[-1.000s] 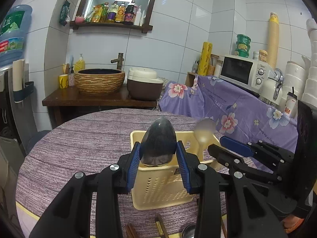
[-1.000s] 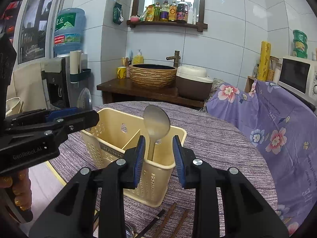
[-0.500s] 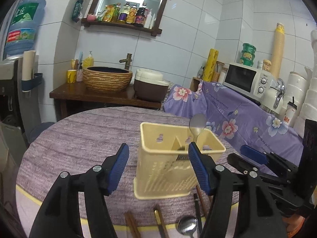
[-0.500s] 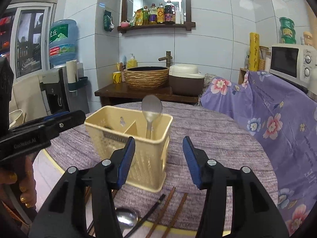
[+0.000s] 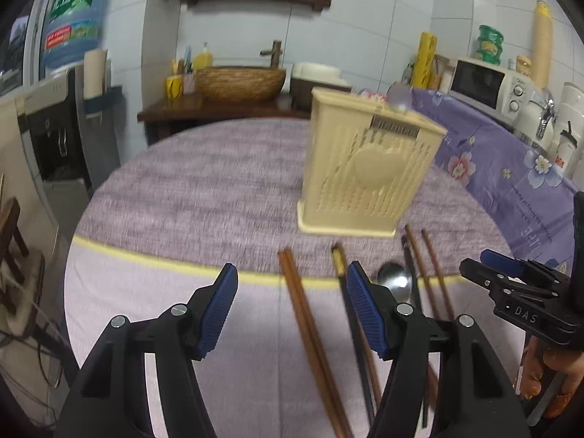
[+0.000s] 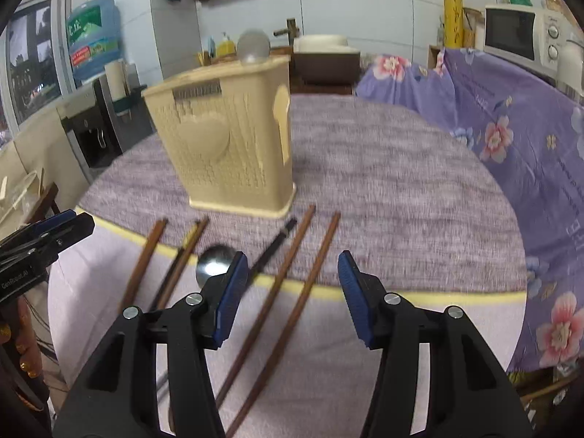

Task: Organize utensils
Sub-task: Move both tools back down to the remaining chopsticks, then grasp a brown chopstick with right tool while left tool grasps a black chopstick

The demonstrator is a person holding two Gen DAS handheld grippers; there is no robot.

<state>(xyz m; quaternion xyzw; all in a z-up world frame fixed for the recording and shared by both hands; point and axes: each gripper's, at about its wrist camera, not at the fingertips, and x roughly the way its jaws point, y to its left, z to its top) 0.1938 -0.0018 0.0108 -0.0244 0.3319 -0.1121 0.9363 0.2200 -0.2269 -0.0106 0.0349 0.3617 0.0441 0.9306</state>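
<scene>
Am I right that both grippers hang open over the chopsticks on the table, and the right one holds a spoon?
Not quite: the right gripper holds nothing. In the right wrist view its open jaws frame only chopsticks lying on the table; the spoon lies beside them. The left gripper is open too.

The utensil holder (image 6: 233, 138) looks like matt cream plastic, perforated with small slots, and the tablecloth (image 6: 383, 189) is a rough-woven purple fabric. The chopsticks (image 6: 292, 292) are brown wood with a dull finish; the spoon (image 6: 215, 264) is glossy polished metal. Ribbed blue pads (image 5: 359, 308) line matt black plastic fingers.
</scene>
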